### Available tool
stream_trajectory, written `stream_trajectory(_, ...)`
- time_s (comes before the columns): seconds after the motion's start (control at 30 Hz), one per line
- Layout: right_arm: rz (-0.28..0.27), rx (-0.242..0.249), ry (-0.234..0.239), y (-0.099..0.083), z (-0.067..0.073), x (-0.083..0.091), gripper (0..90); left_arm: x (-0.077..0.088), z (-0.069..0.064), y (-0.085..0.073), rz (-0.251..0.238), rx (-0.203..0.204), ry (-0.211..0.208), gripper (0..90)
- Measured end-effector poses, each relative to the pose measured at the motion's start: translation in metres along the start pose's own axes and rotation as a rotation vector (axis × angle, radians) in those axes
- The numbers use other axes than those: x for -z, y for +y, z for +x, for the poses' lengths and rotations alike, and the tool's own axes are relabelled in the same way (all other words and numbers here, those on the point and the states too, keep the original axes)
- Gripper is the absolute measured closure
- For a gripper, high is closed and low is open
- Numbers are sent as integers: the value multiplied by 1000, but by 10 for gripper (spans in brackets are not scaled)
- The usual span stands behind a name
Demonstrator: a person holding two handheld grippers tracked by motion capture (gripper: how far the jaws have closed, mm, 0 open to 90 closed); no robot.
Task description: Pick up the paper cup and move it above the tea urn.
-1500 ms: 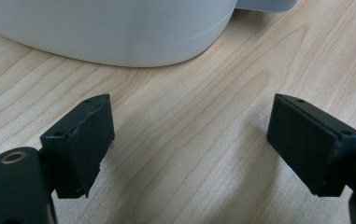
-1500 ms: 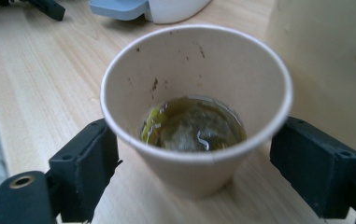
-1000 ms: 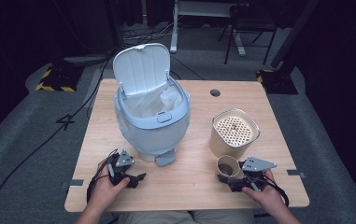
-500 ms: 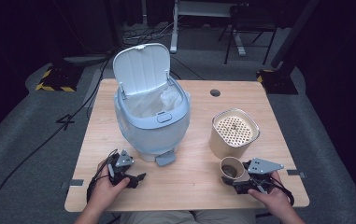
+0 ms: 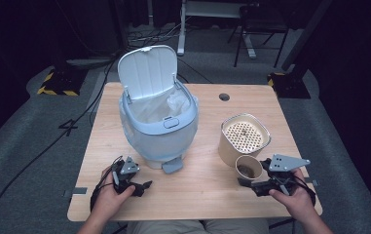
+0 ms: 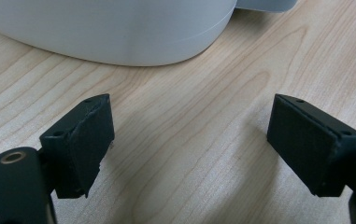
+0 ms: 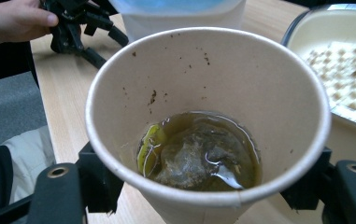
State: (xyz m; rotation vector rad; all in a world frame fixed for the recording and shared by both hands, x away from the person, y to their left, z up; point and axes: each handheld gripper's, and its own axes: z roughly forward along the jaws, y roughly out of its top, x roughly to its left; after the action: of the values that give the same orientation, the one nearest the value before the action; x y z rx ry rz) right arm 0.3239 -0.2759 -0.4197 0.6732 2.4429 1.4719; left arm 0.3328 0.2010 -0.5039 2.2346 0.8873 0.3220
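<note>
A paper cup (image 5: pixel 249 169) with brown liquid and a soaked tea bag (image 7: pixel 199 156) hangs just above the table's front right. My right gripper (image 5: pixel 249 181) is shut on it, one jaw on each side of the cup's wall (image 7: pixel 208 84). The cup stands upright, close beside the beige strainer container (image 5: pixel 244 136). My left gripper (image 5: pixel 141 187) rests at the front left with its jaws wide open (image 6: pixel 189 144) over bare wood, nothing between them. It points at the base of the pale blue bin (image 6: pixel 119 32).
The pale blue pedal bin (image 5: pixel 158 122) stands mid-table, lid up, white liner inside, its pedal (image 5: pixel 172 165) towards me. The strainer container (image 7: pixel 344 60) is just right of the cup. The wooden table (image 5: pixel 197 195) has a cable hole (image 5: pixel 224 97) at the back.
The right gripper has closed on the paper cup and lifted it off the table, shifting slightly right. The left hand and gripper have stayed put.
</note>
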Motion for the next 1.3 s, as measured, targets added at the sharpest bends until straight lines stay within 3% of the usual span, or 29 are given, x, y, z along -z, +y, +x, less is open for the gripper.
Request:
stream_trajectory(0.27,-12,16,10,26,-13,13,292,0,0,0,1,1,2,155)
stream_trajectory(0.5,-27,39,-11,51,-26,23,291,0,-1,0,1,1,10,155)
stream_trajectory(0.87,-22,45,-33,82,-52,21,289,1,-2,-1,-1,9,10,155)
stream_trajectory(1.03,-42,15,-48,89,-68,19,289,1,-2,-2,0,8,11,155)
stream_trajectory(1.3,-49,16,-106,91,-94,14,289,2,-1,-2,1,2,15,155)
